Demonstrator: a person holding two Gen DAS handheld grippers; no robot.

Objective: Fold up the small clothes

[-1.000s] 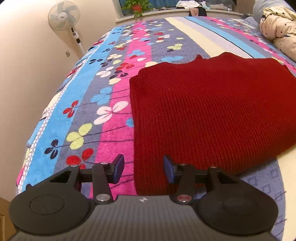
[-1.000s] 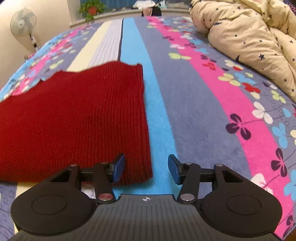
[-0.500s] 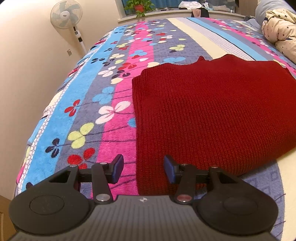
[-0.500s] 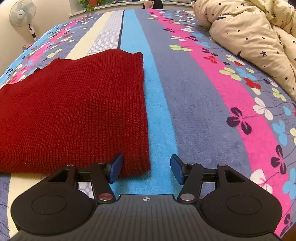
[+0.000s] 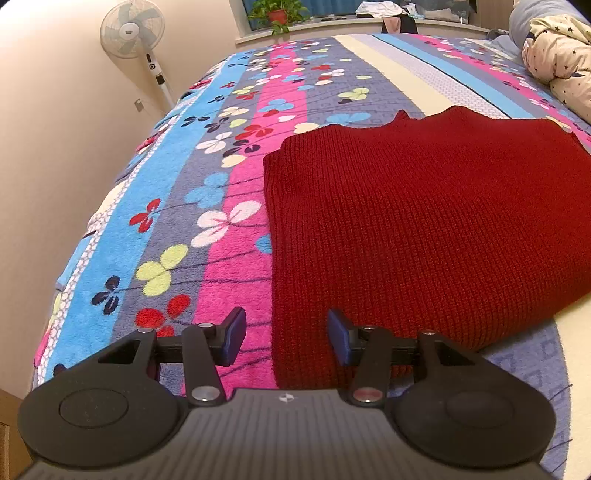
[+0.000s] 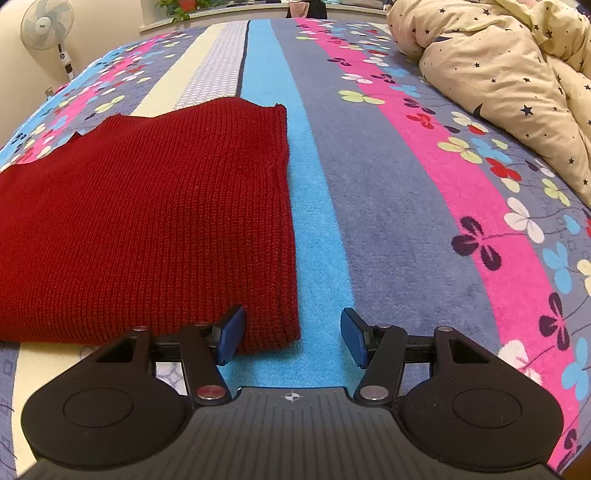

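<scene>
A dark red knitted sweater [image 5: 417, 229] lies flat and folded on the flowered bedspread [image 5: 207, 192]. It also shows in the right wrist view [image 6: 147, 218]. My left gripper [image 5: 283, 335] is open and empty, its jaws straddling the sweater's near left corner. My right gripper [image 6: 291, 336] is open and empty, its jaws straddling the sweater's near right corner, with the left finger [image 6: 231, 332] over the knit edge.
A cream star-print duvet [image 6: 517, 85] is bunched at the right of the bed. A standing fan [image 5: 131, 35] is by the wall at the left. A windowsill with a potted plant [image 5: 275, 14] runs behind the bed.
Both views have tilted down and drawn slightly closer to the bed. The right gripper's jaws have opened a little wider. The sweater has not moved.
</scene>
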